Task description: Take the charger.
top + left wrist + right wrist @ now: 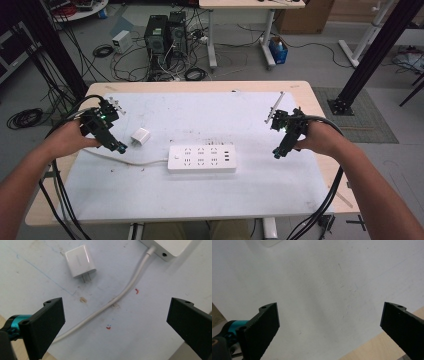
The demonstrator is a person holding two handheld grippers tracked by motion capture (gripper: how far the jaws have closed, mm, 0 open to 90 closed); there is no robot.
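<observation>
1. Near the front edge of the bench [150, 210] we see bare white mat, and our forearms come in over it from the two front corners.
2. Toward the left edge we hold the left gripper [121, 148], its jaws spread wide and holding nothing, hovering just above the white cable [125, 160].
3. From the left gripper view we look between those jaws at the cable [125, 292], which runs across the mat up to the power strip [172, 247].
4. At the middle of the bench lies the white power strip [201, 158], long side parallel to the front edge, its cable leaving at its left end.
5. Just beyond the left gripper, left of the strip, lies the white charger plug [140, 136], flat on the mat, apart from cable and strip; its two prongs [86, 278] point toward our gripper.
6. Toward the right edge we hold the right gripper [276, 153], jaws also wide and holding nothing, well apart from the strip, over bare mat.
</observation>
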